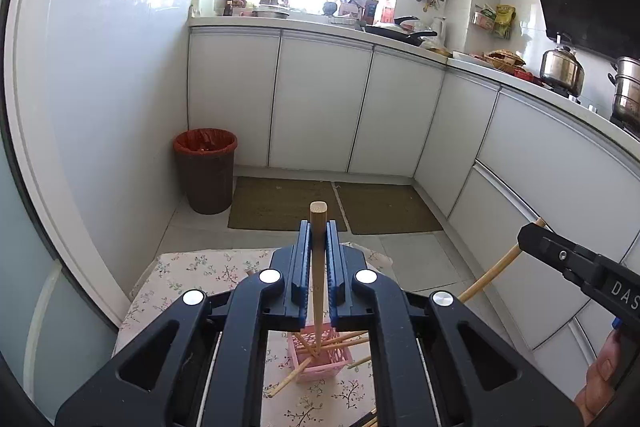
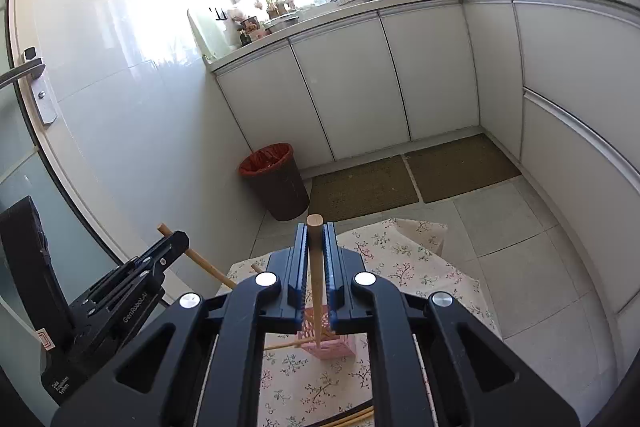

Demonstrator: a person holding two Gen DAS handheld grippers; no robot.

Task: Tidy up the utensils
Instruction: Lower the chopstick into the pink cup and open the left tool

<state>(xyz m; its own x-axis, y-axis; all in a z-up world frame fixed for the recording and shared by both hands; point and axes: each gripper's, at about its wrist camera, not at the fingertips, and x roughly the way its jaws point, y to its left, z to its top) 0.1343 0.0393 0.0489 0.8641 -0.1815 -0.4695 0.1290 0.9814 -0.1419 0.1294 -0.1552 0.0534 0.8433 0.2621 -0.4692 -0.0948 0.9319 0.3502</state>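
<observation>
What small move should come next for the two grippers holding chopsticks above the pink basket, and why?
Probably lower the left gripper a little and open it. Its chopstick stands upright with its lower tip already inside the pink basket, where other chopsticks lie. The right gripper also grips a chopstick over that basket.

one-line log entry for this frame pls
left: shut on chopstick | right: shut on chopstick | both tips at pink basket | more chopsticks in basket, some loose on cloth
</observation>
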